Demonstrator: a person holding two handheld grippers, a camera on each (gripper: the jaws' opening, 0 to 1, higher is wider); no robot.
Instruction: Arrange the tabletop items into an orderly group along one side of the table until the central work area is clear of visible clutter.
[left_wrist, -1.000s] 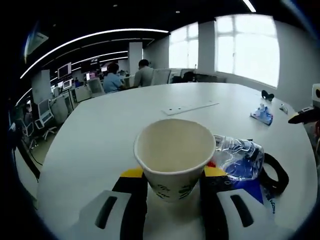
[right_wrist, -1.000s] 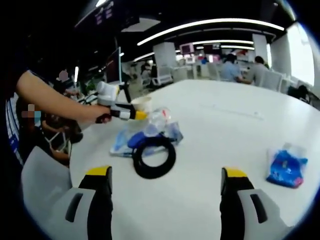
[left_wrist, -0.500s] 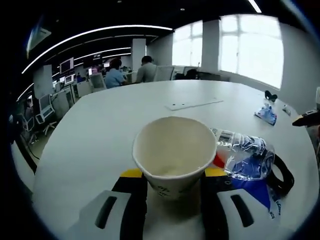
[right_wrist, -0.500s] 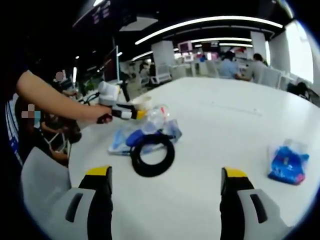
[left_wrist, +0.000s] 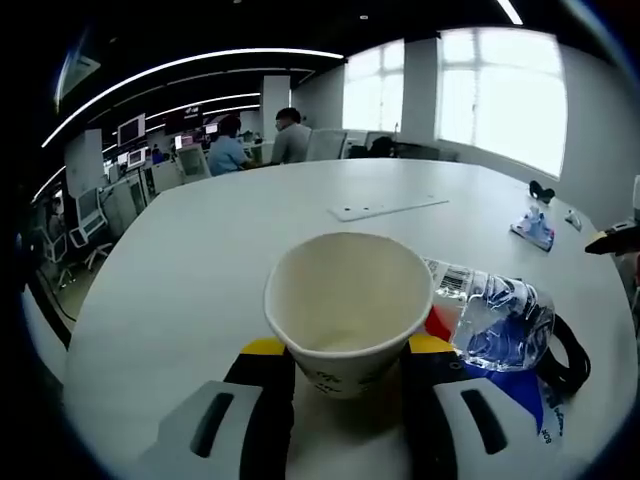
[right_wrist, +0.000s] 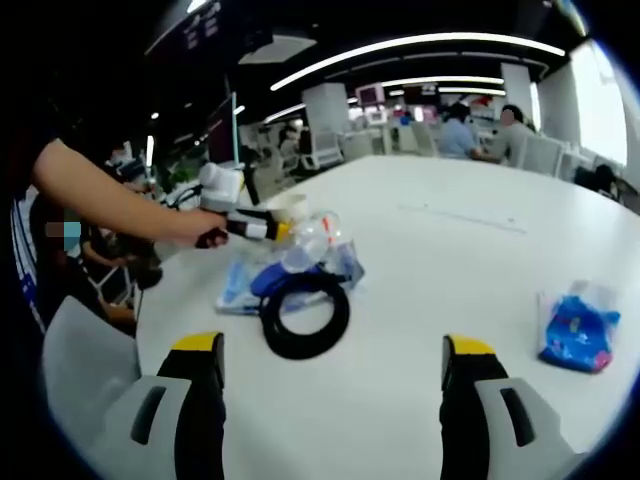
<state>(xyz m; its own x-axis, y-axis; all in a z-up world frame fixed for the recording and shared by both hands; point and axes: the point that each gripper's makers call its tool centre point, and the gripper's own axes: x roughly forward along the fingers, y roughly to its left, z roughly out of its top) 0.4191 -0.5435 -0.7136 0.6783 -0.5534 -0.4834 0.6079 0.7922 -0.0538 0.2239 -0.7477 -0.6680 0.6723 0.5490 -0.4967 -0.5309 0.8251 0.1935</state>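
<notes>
Nothing much has moved; the cup (left_wrist: 345, 310) sits a touch closer to the bottle (left_wrist: 488, 318) than a second ago. Left tool (left_wrist: 340, 385) is clenched on the cup, low over the surface (left_wrist: 200, 260). Just to its right lie the bottle, a black ring (right_wrist: 305, 315) and a blue bag (right_wrist: 240, 285), all touching. Right tool (right_wrist: 335, 400) hangs released, with a blue packet (right_wrist: 575, 335) ahead on its right, well apart. I think the cup is about to join the pile.

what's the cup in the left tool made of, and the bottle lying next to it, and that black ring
Cup: looks like matte paper, off-white with a rolled rim. Bottle: clear, crinkled thin plastic with glossy highlights. Black ring: dull black, possibly rubber or a tape roll; can't tell.
</notes>
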